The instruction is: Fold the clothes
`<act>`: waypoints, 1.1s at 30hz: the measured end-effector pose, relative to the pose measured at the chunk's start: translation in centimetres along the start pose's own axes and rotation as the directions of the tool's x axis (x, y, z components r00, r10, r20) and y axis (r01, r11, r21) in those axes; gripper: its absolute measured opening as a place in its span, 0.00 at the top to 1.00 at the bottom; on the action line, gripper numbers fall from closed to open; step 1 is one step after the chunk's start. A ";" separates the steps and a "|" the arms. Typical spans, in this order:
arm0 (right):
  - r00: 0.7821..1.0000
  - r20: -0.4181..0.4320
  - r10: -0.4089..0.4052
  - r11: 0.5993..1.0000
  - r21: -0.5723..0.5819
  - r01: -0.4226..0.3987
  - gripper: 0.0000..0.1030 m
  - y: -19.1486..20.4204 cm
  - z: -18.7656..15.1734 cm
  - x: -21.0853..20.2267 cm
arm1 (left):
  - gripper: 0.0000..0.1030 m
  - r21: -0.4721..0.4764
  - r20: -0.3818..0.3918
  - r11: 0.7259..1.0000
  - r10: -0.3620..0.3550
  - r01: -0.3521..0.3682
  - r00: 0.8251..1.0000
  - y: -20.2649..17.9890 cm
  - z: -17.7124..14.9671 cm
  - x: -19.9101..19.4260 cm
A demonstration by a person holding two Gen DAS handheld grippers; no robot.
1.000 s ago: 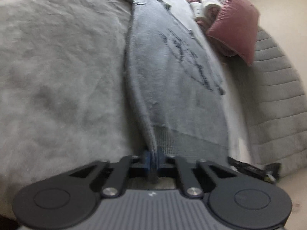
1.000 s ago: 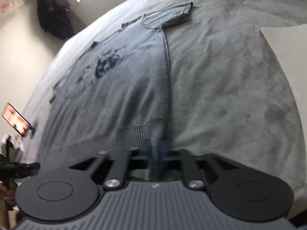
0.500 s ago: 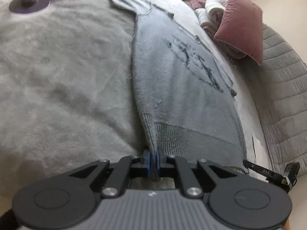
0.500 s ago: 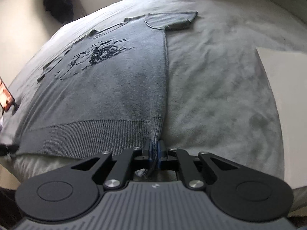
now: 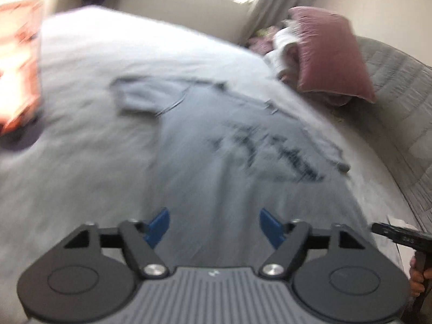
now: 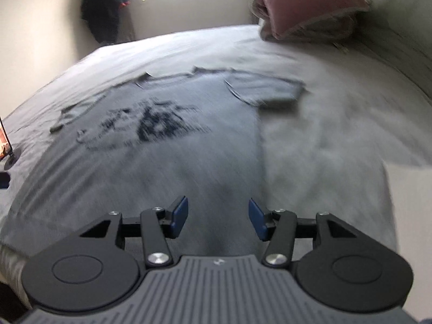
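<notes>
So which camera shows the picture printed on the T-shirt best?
The right wrist view: the dark print sits nearly head-on near the middle of the grey T-shirt, though blurred. The left wrist view shows the same print slanted sideways and more smeared.

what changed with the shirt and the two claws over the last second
Both claws let go of the shirt's bottom hem. The left claw and right claw, each pinched shut on a hem corner a second ago, are now opening with nothing between their pads, and both views have lifted to take in more of the room. The grey t-shirt stays spread flat, print up, on the bed.
</notes>
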State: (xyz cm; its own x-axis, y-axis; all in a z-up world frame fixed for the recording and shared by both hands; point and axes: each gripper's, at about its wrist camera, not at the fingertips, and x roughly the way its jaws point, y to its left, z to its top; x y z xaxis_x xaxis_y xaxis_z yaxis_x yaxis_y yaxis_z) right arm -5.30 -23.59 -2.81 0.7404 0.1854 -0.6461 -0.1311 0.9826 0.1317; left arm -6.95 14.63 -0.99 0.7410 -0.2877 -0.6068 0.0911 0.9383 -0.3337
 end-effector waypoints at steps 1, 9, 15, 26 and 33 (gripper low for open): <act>1.000 0.007 0.010 1.000 -0.009 -0.010 0.46 0.7 0.7 0.8 | 0.21 0.027 0.019 1.000 -0.011 0.010 1.000 -1.0 0.4 0.9; 1.000 0.015 0.000 1.000 -0.013 0.000 0.35 4.8 4.5 7.8 | 0.13 0.127 0.046 0.990 0.049 -0.054 0.998 -4.6 1.3 9.7; 0.998 0.034 -0.062 0.991 -0.120 0.066 0.19 4.0 1.0 9.6 | 0.07 0.205 0.049 0.976 0.062 -0.071 0.997 -3.8 -1.4 10.6; 0.997 0.054 -0.048 0.993 -0.109 0.053 0.12 2.4 -2.9 5.0 | 0.03 0.303 0.026 0.950 0.067 -0.072 0.997 -3.8 -5.0 6.4; 0.999 0.043 -0.027 0.993 -0.116 0.032 0.11 1.3 -4.6 2.5 | 0.02 0.365 -0.017 0.929 0.064 -0.053 0.998 -3.7 -6.9 3.5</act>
State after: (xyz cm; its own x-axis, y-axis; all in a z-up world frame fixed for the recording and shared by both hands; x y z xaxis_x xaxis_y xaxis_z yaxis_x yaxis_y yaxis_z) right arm -6.65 -21.83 -7.74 0.7713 0.1581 -0.6165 -0.1831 0.9828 0.0230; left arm -9.31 8.81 -6.82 0.7337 -0.2307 -0.6391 0.2884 0.9574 -0.0144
